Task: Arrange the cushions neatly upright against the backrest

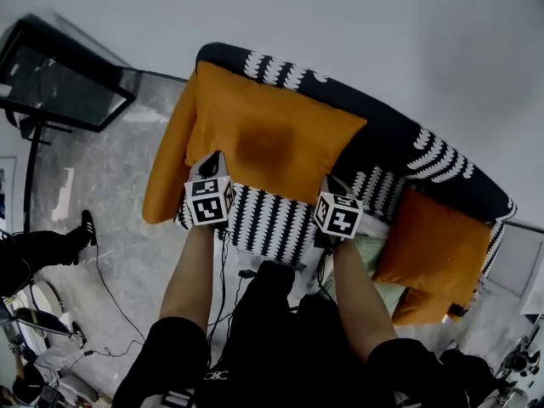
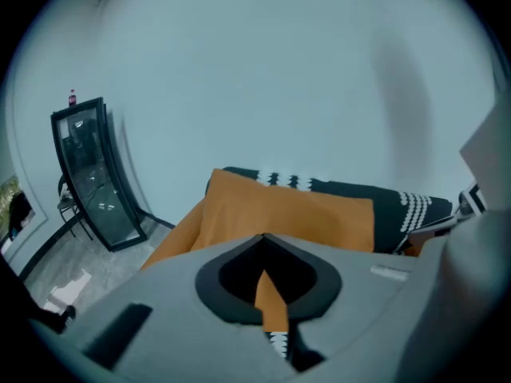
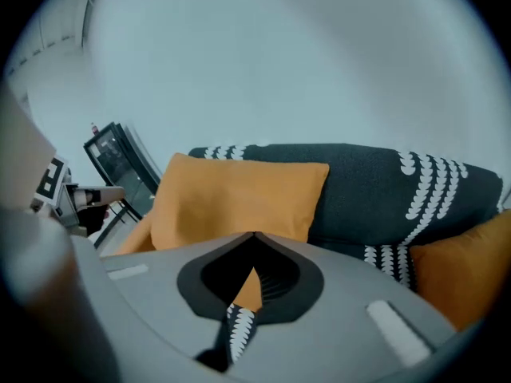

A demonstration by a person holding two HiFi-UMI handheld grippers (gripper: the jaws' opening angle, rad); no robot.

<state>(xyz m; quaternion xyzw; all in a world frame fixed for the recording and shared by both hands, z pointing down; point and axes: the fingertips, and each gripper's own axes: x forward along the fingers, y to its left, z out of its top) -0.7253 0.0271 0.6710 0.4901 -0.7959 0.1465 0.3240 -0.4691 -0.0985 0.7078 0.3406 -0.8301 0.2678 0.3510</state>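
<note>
Both of your tongs are clenched with nothing gripped. In the left gripper view the left tongs (image 2: 263, 238) meet at their tips, and in the right gripper view the right tongs (image 3: 254, 236) do the same. Only a sliver of orange and of patterned seat shows through the slot behind each pair. You hold them side by side over the front edge of the sofa (image 1: 399, 138), a dark piece with white leaf-like stripes. The left pair is by the lower left corner of the large cushion (image 1: 272, 138) and the right pair by its lower right corner. That orange cushion stands propped against the backrest toward the sofa's left end, reaching nearly to the backrest's top. A second orange cushion (image 1: 433, 249) leans, tilted, in the sofa's right corner (a pale green item (image 1: 370, 257) lies on the seat just beside it). More orange fabric (image 1: 166, 172) hangs over the sofa's left end, and you cannot tell from these views whether it is a third cushion.
</note>
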